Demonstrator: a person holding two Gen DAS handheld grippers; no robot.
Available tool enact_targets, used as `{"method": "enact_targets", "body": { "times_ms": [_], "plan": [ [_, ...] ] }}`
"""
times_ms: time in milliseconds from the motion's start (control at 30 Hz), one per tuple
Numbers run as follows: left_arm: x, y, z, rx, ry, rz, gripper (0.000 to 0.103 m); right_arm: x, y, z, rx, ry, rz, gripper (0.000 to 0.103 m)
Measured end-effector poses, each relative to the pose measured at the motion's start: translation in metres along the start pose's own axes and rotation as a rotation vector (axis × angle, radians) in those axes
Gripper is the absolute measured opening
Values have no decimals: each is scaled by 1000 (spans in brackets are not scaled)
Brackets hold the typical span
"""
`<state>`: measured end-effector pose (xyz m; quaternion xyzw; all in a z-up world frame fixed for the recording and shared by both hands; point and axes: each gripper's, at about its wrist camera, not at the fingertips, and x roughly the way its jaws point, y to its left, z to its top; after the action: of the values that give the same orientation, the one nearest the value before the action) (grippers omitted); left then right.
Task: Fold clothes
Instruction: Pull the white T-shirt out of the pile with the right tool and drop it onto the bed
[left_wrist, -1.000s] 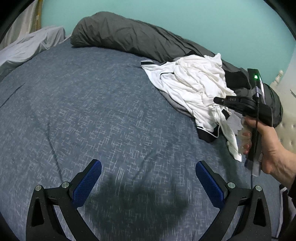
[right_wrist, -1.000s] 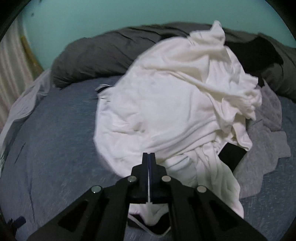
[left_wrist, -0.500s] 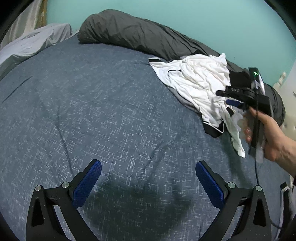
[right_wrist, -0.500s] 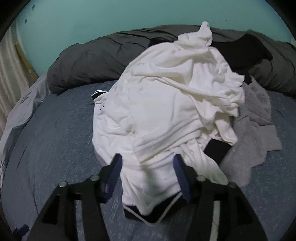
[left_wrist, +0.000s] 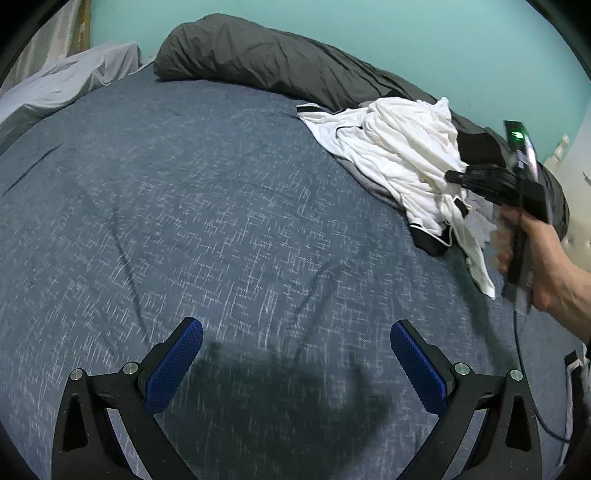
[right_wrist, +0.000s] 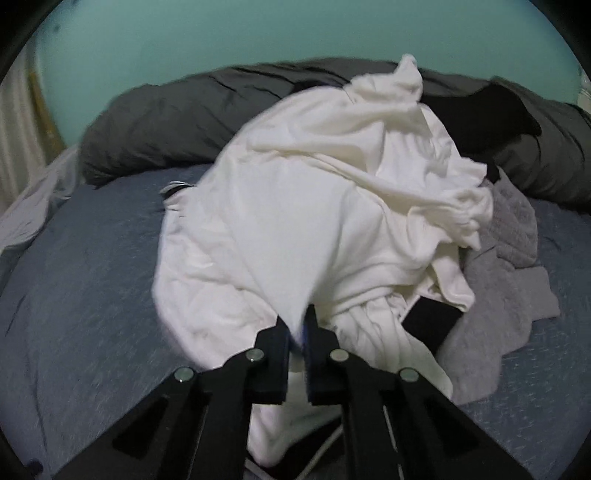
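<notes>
Right gripper (right_wrist: 300, 334) first: its jaws are closing, and a fold of the white garment (right_wrist: 314, 221) is pinched between the blue pads, the cloth rising in a peak straight from the tips. From the left wrist view you can see that same tool out at the right edge, right gripper (left_wrist: 452, 176), nose buried in the pile, with a hand (left_wrist: 546, 266) wrapped round its handle and a small green light glowing on top.

Over to the left gripper (left_wrist: 296, 356): jaws spread wide, nothing between the blue pads (left_wrist: 173, 365), just hanging above bare bedding with its own shadow dark on the cover below.

Now outward. The white garment sits crumpled in a heap towards the far right of the bed, black trim showing along its edges. Beneath and beside it, on the right, a grey garment (right_wrist: 509, 280) lies rumpled, and something black (right_wrist: 491, 118) rests behind the pile against the duvet.

The surface is a blue bed cover (left_wrist: 184, 221) flecked with pale threads, mostly flat with a few shallow creases. A dark grey duvet (left_wrist: 258, 55) is bunched in a long roll along the far side. A pale grey sheet (left_wrist: 55, 88) is rumpled at the far left corner. Behind it all stands a teal wall (left_wrist: 406, 33).
</notes>
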<state>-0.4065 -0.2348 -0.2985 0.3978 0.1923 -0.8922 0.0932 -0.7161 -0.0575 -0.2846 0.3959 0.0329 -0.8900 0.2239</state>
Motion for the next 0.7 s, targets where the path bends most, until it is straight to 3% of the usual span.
{"method": "enact_targets", "body": {
  "times_ms": [300,700],
  "plan": [
    [-58,-17,-41,-8,-64,-21,103,-111,21,-53,-80,-60,150,5],
    [-119,-24,-113,-11,-133,-49,103,-231,43,-138,-159,-109,255,5]
  ]
}}
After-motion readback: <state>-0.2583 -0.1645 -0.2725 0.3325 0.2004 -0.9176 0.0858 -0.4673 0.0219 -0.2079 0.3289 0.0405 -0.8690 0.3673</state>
